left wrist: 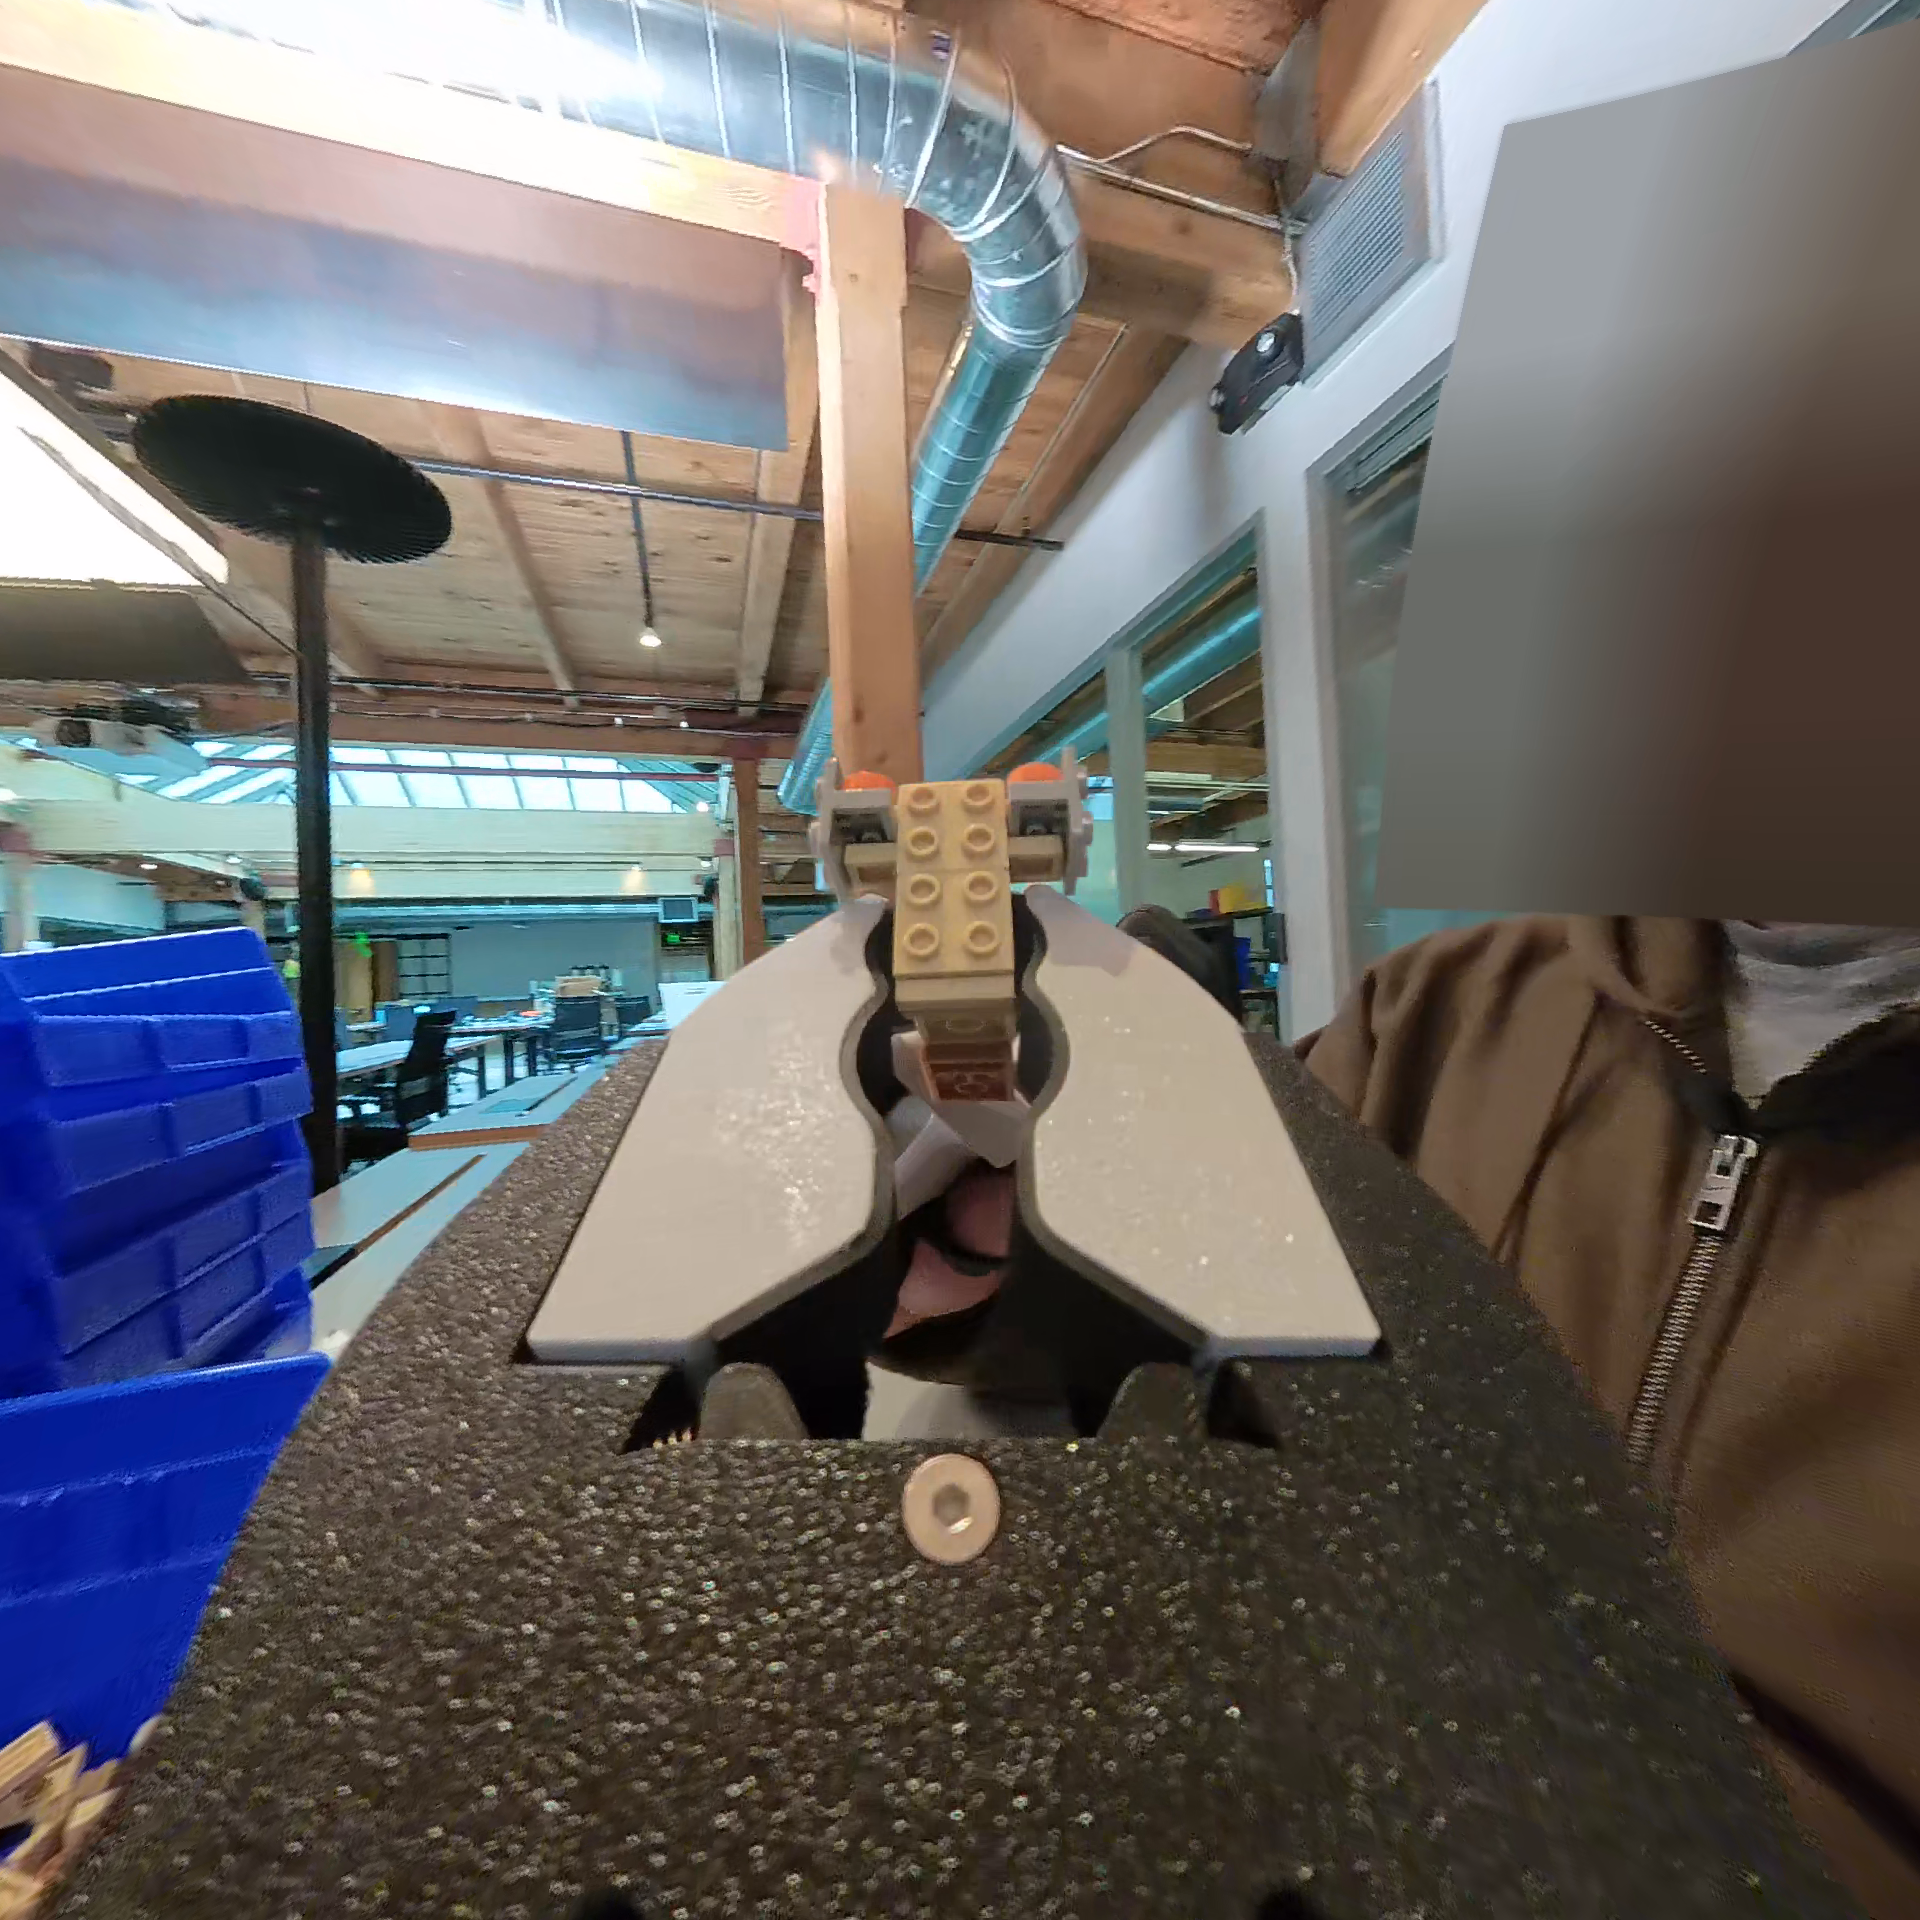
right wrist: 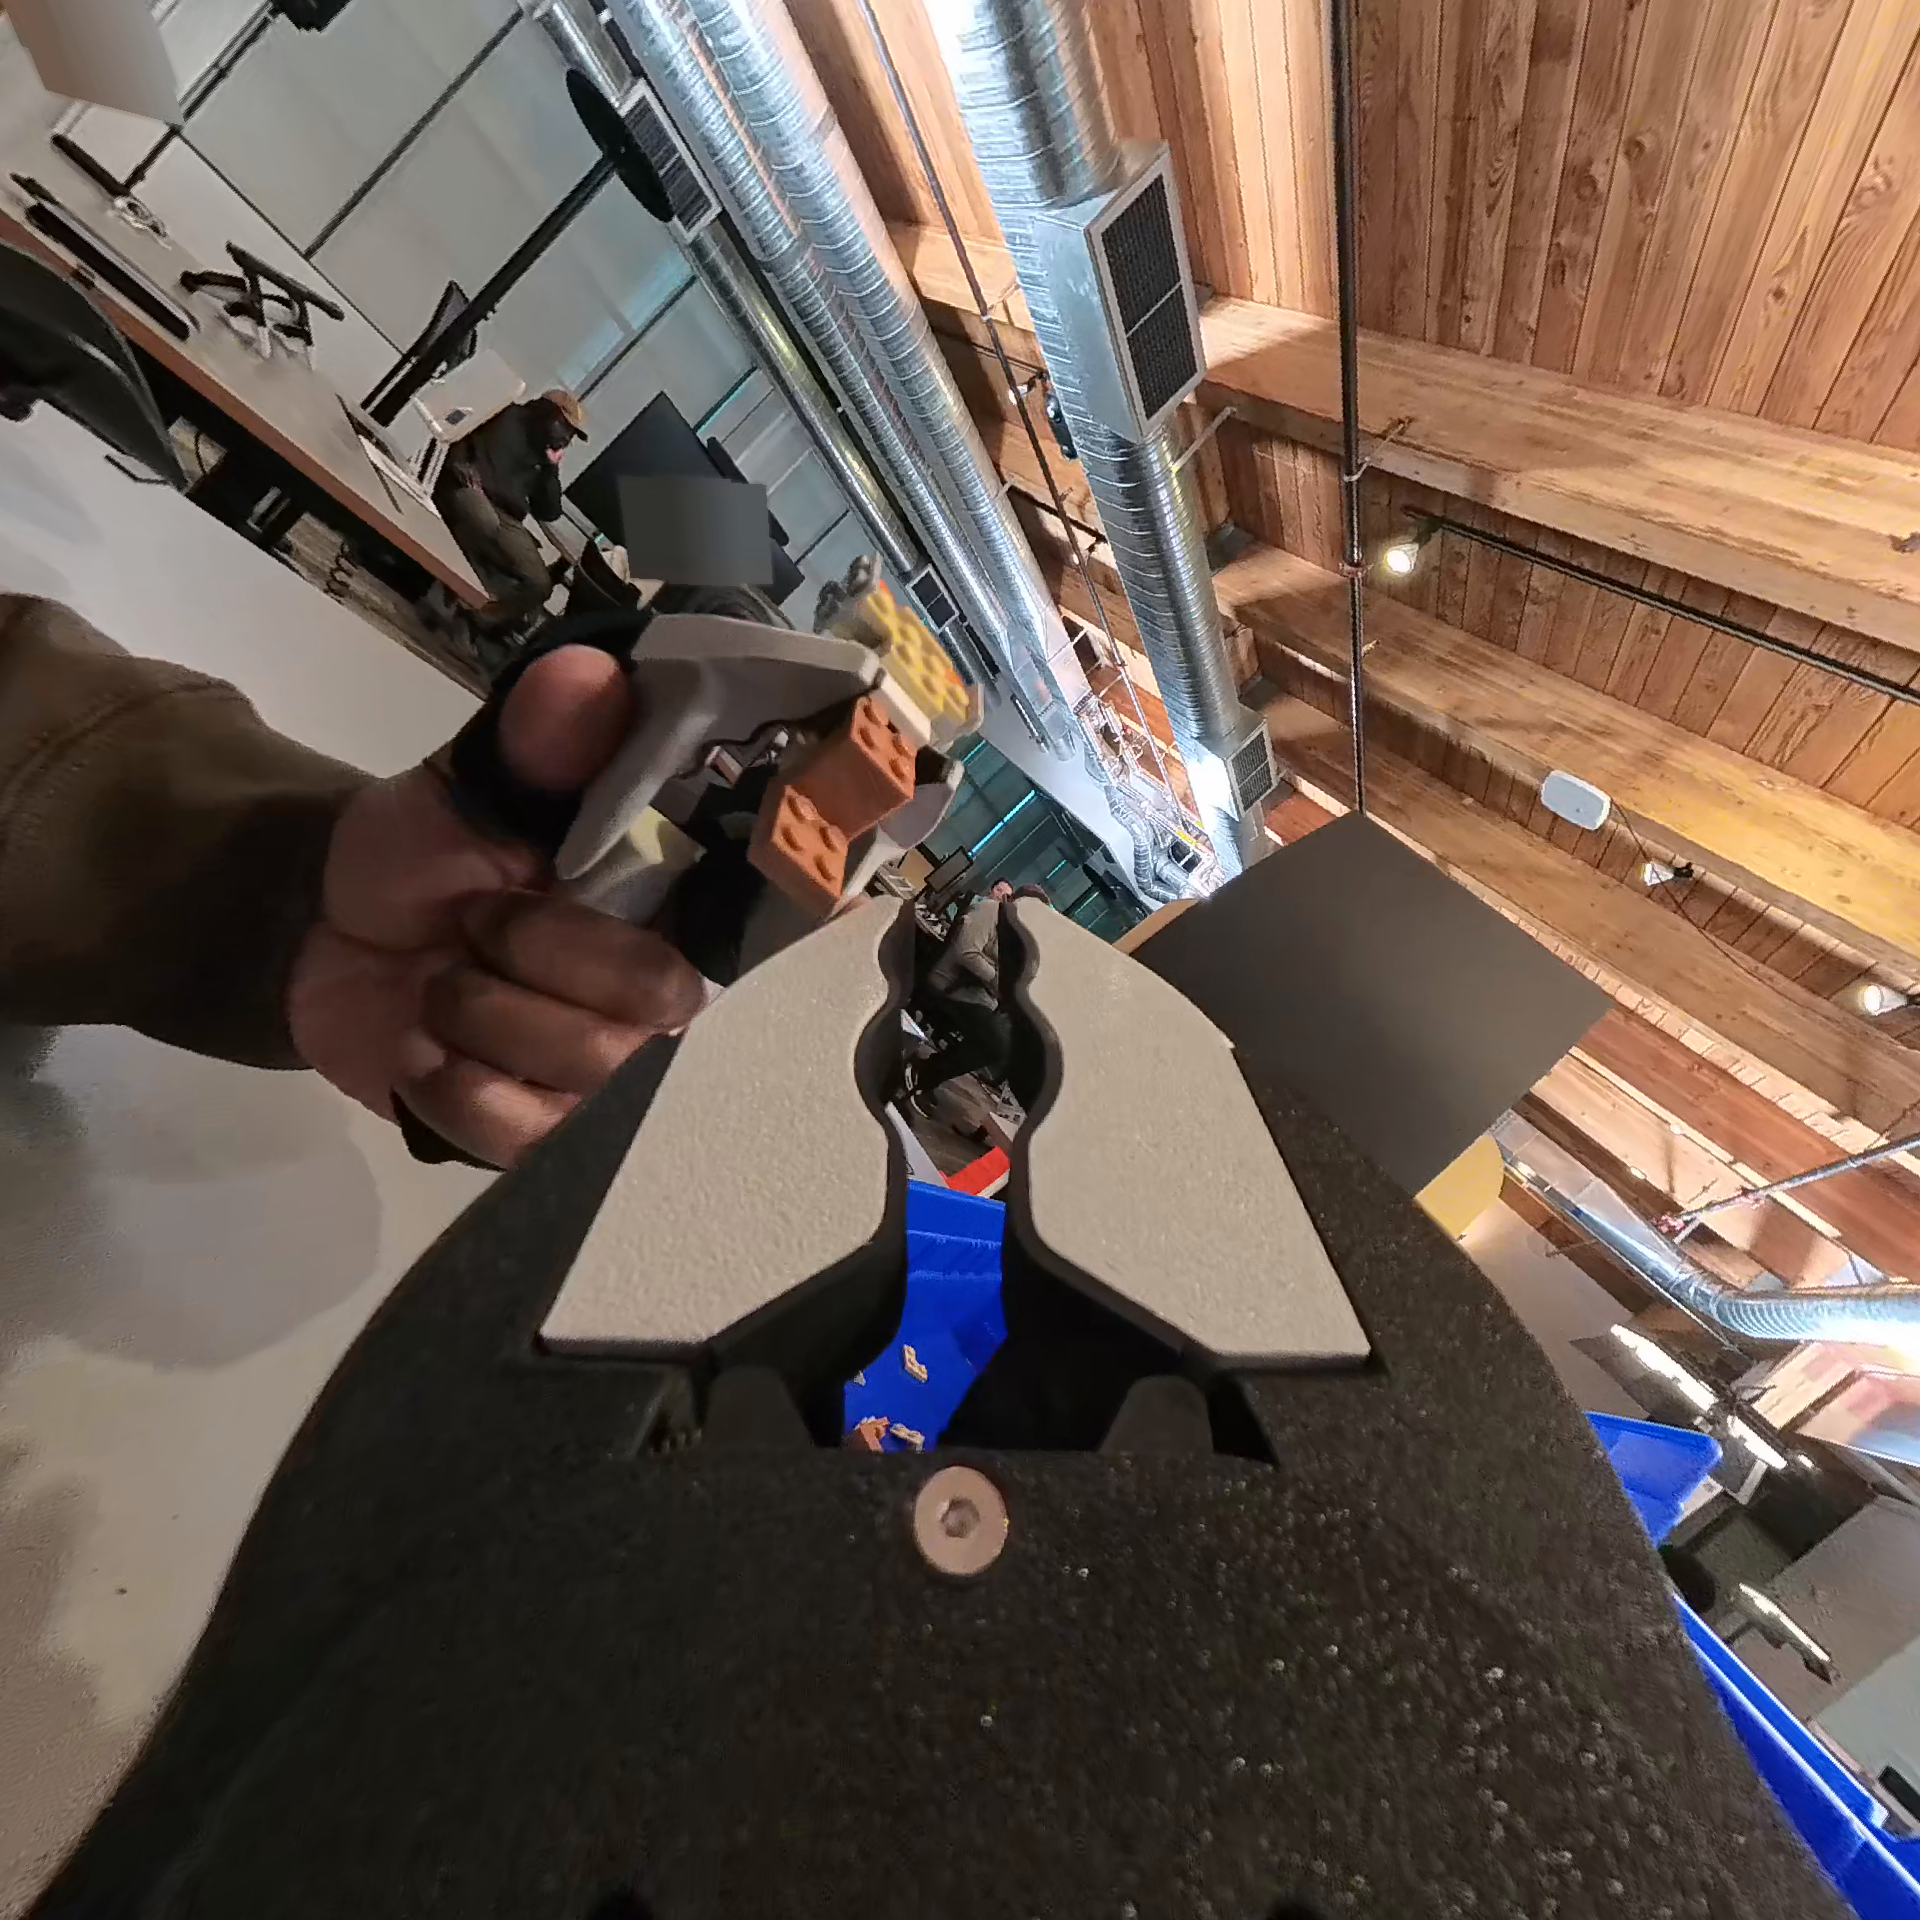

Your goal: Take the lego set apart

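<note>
Left wrist view: left gripper [left wrist: 954, 935] clamps tan brick model [left wrist: 954, 883]; right gripper [right wrist: 958, 914] slightly parted, bare; no legible writing.

My work surface is a pale table top [right wrist: 156, 1195], visible at the left of the right wrist view. A blue bin [right wrist: 951, 1288] holds small tan pieces [right wrist: 914, 1361]. Whether this bin or the stacked blue bins [left wrist: 156, 1122] rest on the table top cannot be told.

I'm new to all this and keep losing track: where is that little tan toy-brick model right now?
The tan toy-brick model sits mid-frame in the left wrist view, clamped between the left tongs, raised toward the wooden ceiling post.
</note>
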{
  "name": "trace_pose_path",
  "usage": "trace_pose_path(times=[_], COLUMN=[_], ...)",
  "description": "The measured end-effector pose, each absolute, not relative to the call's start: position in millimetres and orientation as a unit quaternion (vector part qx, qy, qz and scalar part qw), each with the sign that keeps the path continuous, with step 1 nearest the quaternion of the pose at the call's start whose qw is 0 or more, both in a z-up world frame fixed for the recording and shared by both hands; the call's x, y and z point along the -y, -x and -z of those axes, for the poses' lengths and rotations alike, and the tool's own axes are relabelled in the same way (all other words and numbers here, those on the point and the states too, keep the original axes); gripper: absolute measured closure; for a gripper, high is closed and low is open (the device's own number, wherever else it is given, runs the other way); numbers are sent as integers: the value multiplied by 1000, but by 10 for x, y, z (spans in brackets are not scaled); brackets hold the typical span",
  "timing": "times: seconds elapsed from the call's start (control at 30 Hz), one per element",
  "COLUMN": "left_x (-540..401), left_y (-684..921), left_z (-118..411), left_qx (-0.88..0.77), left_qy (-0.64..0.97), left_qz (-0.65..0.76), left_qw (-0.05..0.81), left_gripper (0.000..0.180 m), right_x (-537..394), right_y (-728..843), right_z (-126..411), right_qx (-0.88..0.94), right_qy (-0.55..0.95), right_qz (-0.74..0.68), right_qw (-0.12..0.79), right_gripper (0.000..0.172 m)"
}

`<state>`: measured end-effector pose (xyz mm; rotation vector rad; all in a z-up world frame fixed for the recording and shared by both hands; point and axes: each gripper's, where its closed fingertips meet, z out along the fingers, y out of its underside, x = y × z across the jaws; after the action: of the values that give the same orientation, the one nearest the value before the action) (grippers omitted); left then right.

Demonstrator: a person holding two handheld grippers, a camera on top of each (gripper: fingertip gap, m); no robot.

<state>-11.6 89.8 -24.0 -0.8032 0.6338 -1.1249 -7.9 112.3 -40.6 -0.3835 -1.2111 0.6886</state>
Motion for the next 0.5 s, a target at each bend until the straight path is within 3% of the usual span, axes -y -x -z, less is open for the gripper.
trace_pose_path(times=[0.5], left_x=[-882], left_y=[22], left_z=[282], left_qx=[-313], left_qy=[376], left_qz=[498], left_qw=[716], left_gripper=[161], right_x=[-1050], right_y=[60], right_z=[419], right_qx=[564], right_qy=[162], right_qz=[-327], right_qw=[741], right_gripper=[157])
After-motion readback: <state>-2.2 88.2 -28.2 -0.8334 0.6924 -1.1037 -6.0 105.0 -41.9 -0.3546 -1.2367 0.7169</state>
